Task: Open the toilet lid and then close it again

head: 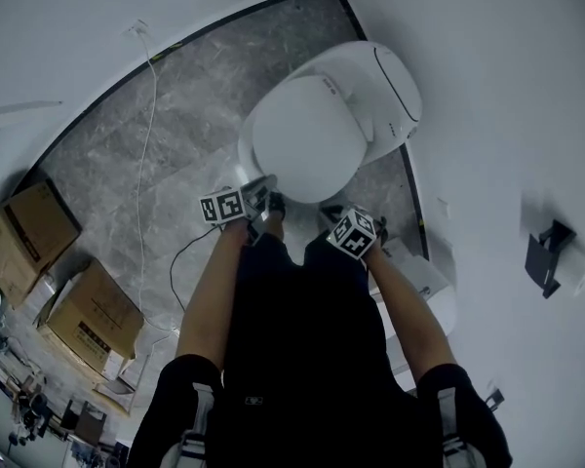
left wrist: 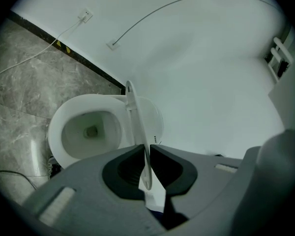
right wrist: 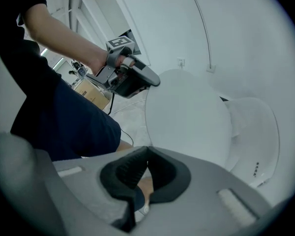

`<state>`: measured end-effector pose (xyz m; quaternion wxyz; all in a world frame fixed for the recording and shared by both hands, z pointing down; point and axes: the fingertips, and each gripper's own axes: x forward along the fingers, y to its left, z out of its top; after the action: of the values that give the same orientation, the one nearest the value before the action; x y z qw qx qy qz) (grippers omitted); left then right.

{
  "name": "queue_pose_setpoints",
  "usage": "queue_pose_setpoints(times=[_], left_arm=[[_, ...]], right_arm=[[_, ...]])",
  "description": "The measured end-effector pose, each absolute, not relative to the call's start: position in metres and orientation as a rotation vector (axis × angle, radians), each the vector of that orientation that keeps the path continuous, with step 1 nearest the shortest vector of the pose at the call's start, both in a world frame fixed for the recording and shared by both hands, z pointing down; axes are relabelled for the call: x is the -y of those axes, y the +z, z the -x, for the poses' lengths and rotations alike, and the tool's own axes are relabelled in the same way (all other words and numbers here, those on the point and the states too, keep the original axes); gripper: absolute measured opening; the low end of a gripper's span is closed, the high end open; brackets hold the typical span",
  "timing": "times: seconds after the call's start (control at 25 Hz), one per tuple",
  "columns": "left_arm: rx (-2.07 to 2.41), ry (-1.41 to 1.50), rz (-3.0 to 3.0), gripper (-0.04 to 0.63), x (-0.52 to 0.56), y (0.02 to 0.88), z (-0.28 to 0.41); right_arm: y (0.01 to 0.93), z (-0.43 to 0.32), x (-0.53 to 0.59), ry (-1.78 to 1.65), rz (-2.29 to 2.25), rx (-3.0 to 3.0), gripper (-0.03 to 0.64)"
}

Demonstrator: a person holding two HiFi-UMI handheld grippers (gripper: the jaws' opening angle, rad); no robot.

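Note:
The white toilet [head: 395,86] stands against the wall, and its lid [head: 307,139] is tilted partway over the bowl. My left gripper [head: 265,195] is shut on the lid's front rim. In the left gripper view the lid [left wrist: 137,127] runs edge-on between the pads of the left gripper [left wrist: 147,149], with the open bowl [left wrist: 91,129] to its left. My right gripper [head: 331,211] hangs just right of the lid's front edge, apart from it. In the right gripper view the right gripper [right wrist: 146,154] is shut with nothing held. The lid's top [right wrist: 187,114] and the left gripper [right wrist: 147,80] lie beyond it.
Two cardboard boxes [head: 29,227] [head: 93,310] sit on the grey stone floor at the left. A white cable [head: 146,144] runs across that floor. A black holder [head: 549,252] hangs on the wall at the right. The person's legs stand close in front of the bowl.

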<state>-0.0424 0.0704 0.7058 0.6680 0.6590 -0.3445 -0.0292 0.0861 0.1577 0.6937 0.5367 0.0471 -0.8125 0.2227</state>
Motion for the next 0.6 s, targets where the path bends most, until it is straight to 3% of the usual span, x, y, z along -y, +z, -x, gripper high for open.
queue_pose_setpoints(times=[0.6], left_arm=[[0.867,0.001,-1.426,0.048,-0.086,0.744,0.063]], right_arm=[[0.701,-0.087,-0.163,0.500,-0.025,1.916,0.003]])
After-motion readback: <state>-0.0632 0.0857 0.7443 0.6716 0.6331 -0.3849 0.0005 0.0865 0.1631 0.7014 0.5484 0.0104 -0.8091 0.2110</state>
